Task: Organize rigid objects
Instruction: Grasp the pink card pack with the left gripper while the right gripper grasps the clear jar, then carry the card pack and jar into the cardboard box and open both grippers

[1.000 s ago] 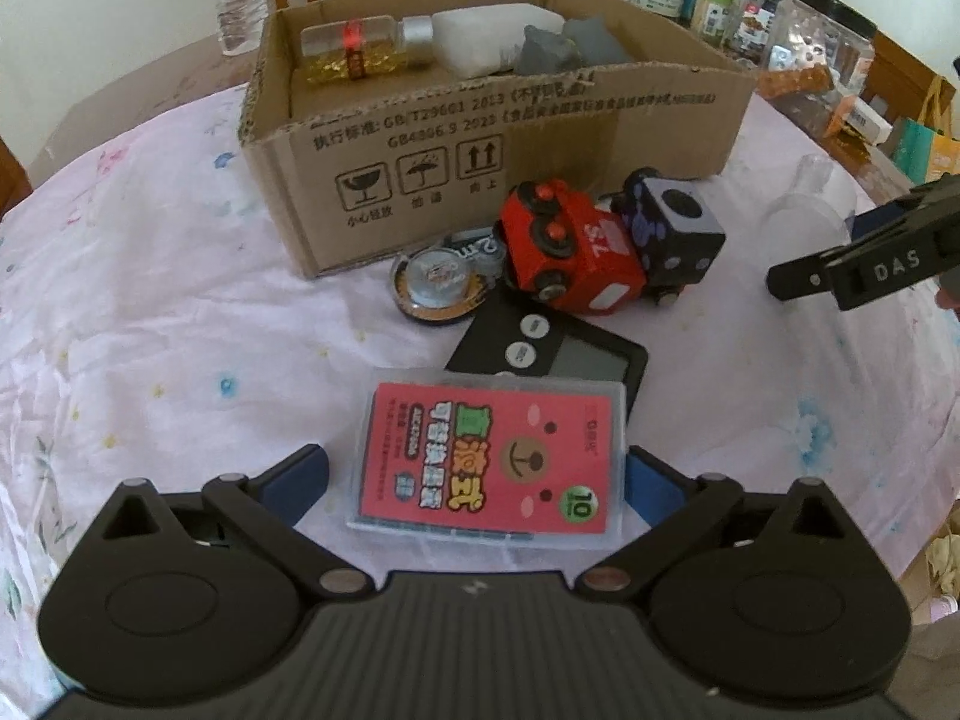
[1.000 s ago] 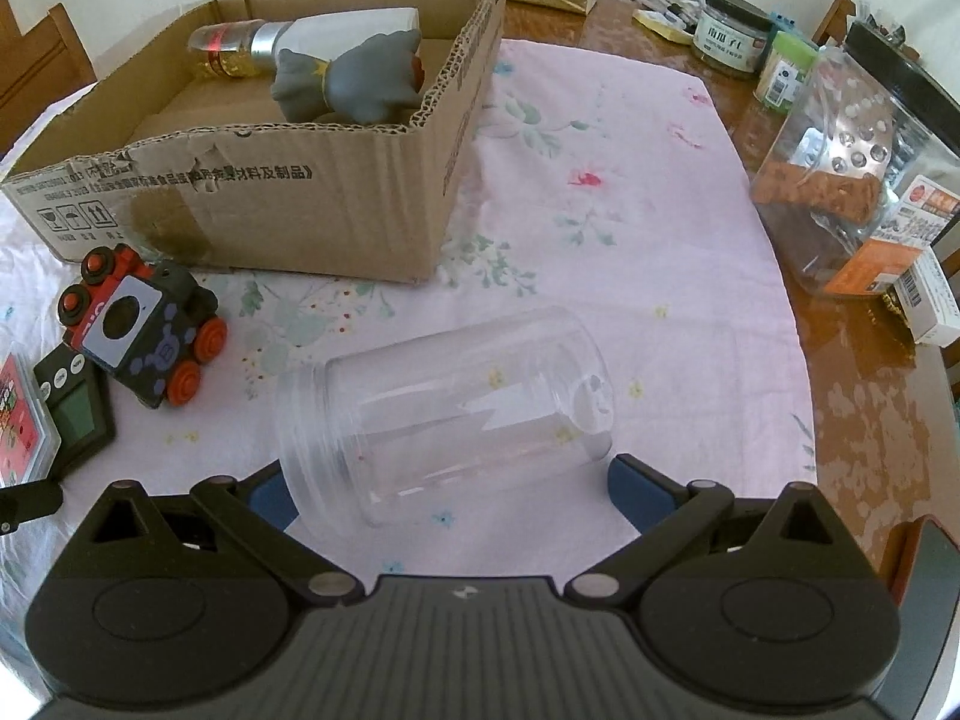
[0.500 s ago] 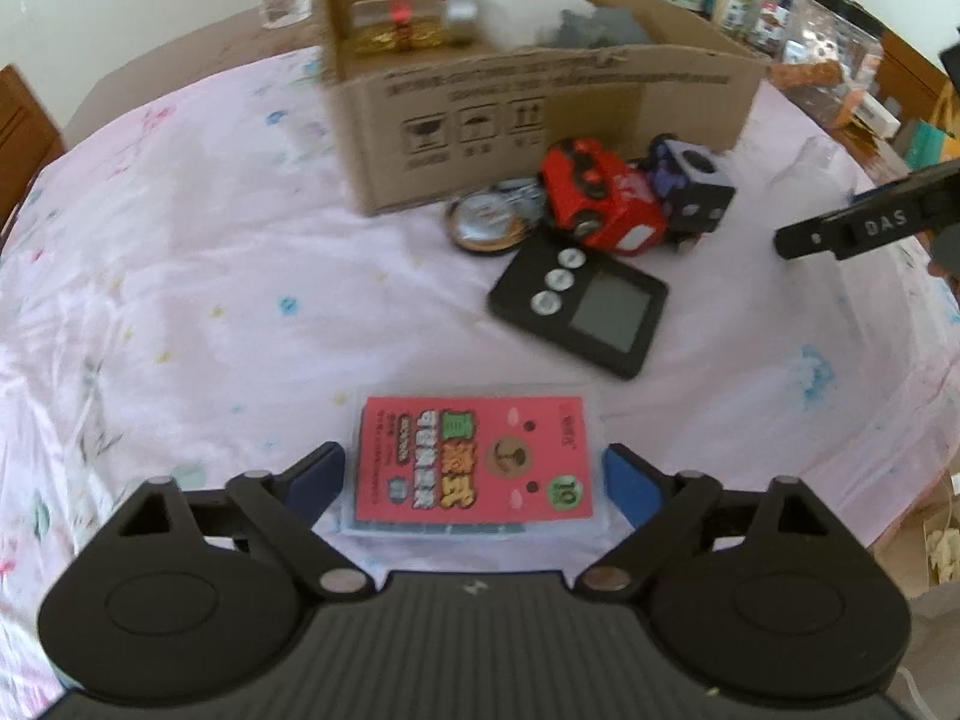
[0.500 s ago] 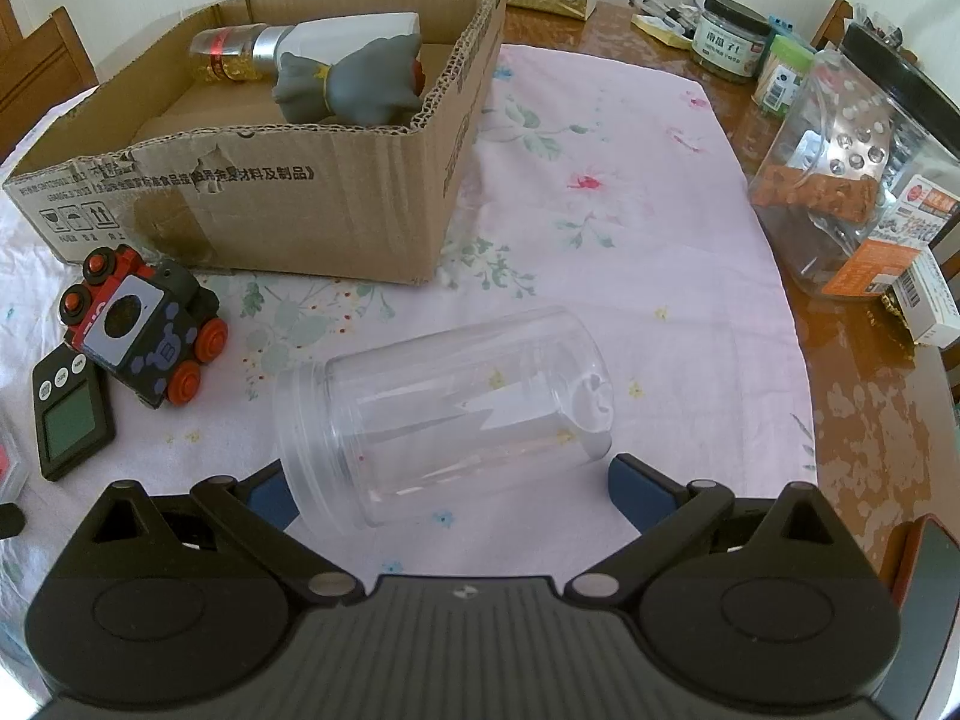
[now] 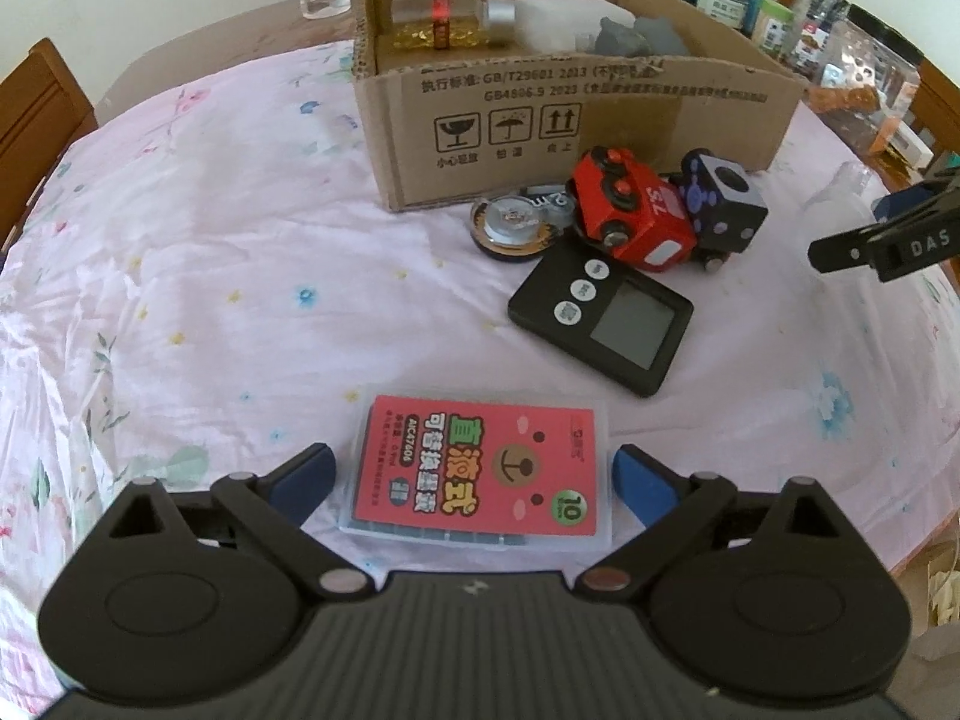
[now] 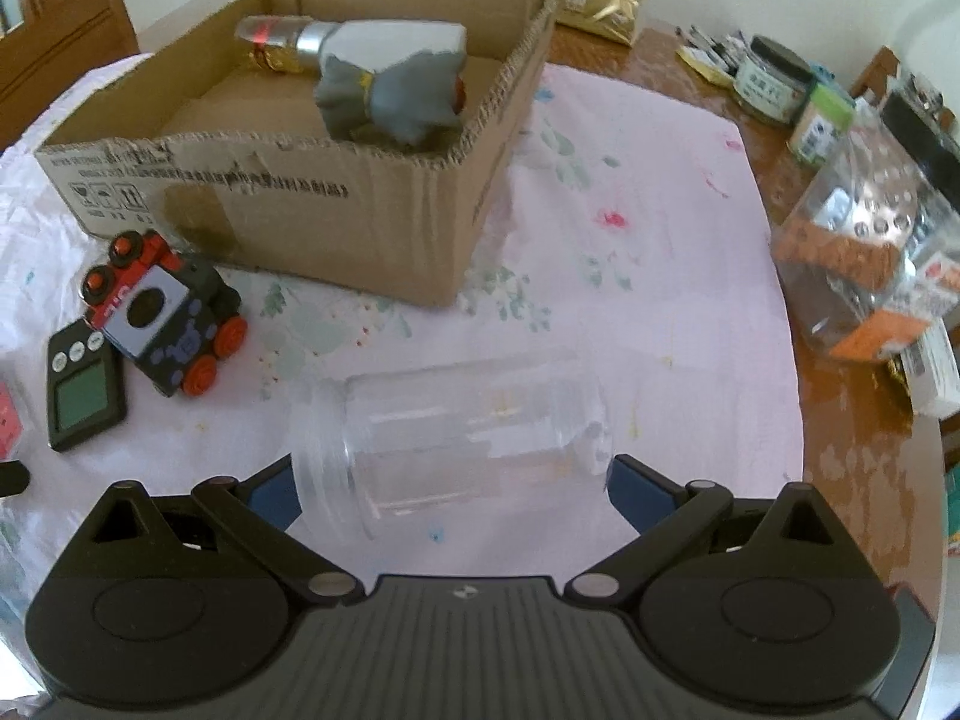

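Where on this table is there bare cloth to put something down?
Left of the box and timer the cloth lies bare. Also right of the box, before the jars. Crowded: the toy cluster at the box front.

Both tongs, left (image 5: 474, 471) and right (image 6: 453, 480), hang low with jaws spread wide.

Red card pack (image 5: 480, 468), black timer (image 5: 602, 322), red-and-black toy (image 5: 663, 213), clear jar (image 6: 456, 438), brown box (image 5: 576, 114), pink floral cloth (image 5: 198, 276).
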